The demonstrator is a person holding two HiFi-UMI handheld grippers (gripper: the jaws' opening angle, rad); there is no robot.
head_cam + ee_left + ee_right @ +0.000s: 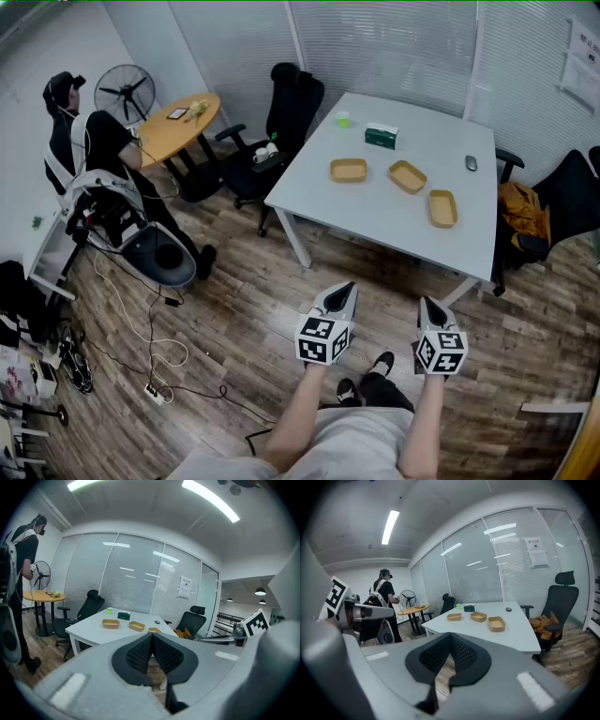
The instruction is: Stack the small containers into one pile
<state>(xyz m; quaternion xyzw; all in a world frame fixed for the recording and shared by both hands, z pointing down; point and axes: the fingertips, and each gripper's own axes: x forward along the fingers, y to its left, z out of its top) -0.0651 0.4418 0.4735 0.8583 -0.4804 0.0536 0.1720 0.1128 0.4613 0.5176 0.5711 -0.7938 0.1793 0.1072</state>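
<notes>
Left gripper [151, 638] jaws clenched together, nothing between them; the right gripper [450, 637] likewise, pads meeting on air. Both hang over the wooden floor [244, 309], well short of the white tabletop [375, 220]. On it sit three small tan trays, apart in a row and unstacked: left container [348, 171], middle container [408, 176], right container [442, 208] — each looks empty

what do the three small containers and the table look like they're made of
The left container, middle container and right container are probably kraft paper or moulded pulp. They look matte tan-brown and uniform, with thin rims, though plastic can't be ruled out. The table is likely laminate or painted board, with a smooth, even white top and only a faint sheen.
</notes>
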